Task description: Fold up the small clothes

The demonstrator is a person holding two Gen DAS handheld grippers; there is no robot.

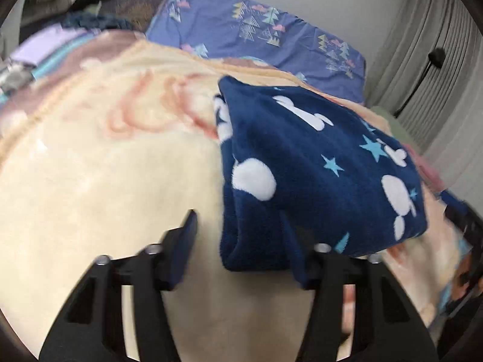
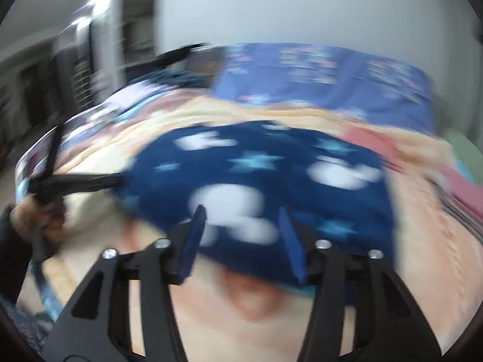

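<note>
A navy fleece garment (image 1: pixel 317 166) with white mouse-head shapes and light blue stars lies folded on the cream blanket (image 1: pixel 105 181). My left gripper (image 1: pixel 238 238) stands open at its near left corner. The folded edge lies between the jaws against the right finger, and the left pad (image 1: pixel 187 241) is clear of the cloth. The right wrist view is blurred. There the right gripper (image 2: pixel 241 235) is open over the garment's (image 2: pixel 256 175) near edge, and nothing is pinched. A hand (image 2: pixel 36 214) holds the left gripper (image 2: pixel 119 179) at the cloth's left side.
A blue-purple pillow (image 1: pixel 256 30) with tree prints lies at the far end of the bed. A heap of other clothes (image 1: pixel 60 42) sits at the far left. Pleated curtains (image 1: pixel 437 90) and a black stand (image 1: pixel 436 55) are on the right.
</note>
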